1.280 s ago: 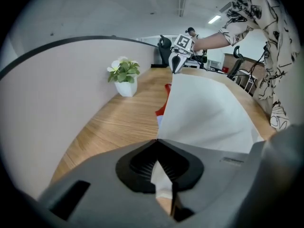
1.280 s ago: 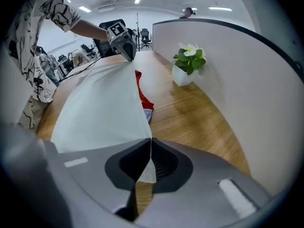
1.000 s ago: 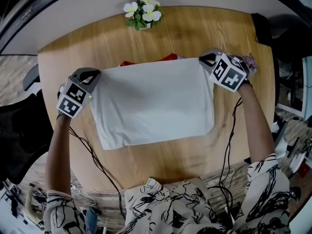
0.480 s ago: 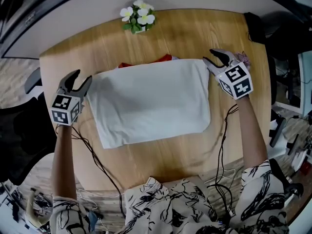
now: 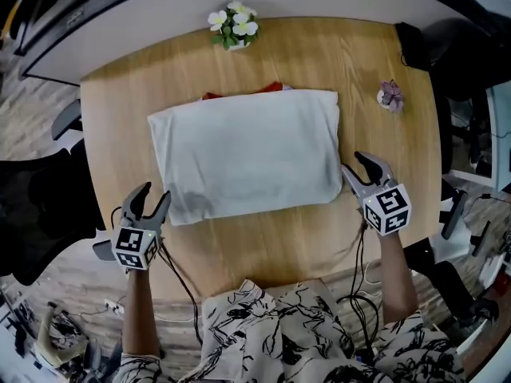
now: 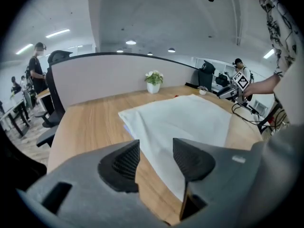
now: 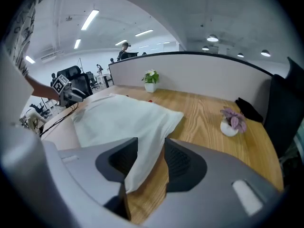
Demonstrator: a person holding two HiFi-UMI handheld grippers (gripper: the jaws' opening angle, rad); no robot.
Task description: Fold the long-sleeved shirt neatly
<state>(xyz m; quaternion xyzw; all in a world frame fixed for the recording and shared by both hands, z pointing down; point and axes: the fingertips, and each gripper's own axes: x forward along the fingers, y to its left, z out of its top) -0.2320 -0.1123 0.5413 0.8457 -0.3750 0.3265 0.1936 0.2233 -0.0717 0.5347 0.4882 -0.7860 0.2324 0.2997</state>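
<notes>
**A:** So, starting from the left, anything worth noting?

**B:** Spotted a black chair point(image 5: 32, 214) off the counter's point(image 5: 112, 110) left edge. Next, the left gripper point(image 5: 154, 195), hovering at the counter's near left edge, tilted down toward the wood. Stands roughly half open, having just been opening. Clamps nothing; looks between its jaws at the near left corner of the shirt point(image 5: 247, 150), close ahead yet untouched.

**A:** And that shirt?

**B:** Lies flat in the middle of the counter, white, folded into a broad rectangle with the long sides running left to right. Shows a sliver of red cloth point(image 5: 271, 88) peeking past the far edge. Farther back, near the counter's far rim, a pot of white flowers point(image 5: 234, 26).

**A:** Then the right side?

**B:** Right gripper point(image 5: 354, 164), just beside the shirt's near right corner, also tilted down. Parted to a middling gap too, having just been opening further. Frames that corner between its jaws in the right gripper view, yet presses no pad on it. Beyond, toward the far right, a small purple plant point(image 5: 390, 95) in a white pot, well apart from the shirt, plus a dark bundle point(image 5: 415, 42) at the counter's far right corner. Lastly, black cables point(image 5: 185, 287) trailing from both grippers back toward the person's patterned top point(image 5: 271, 333).
</notes>
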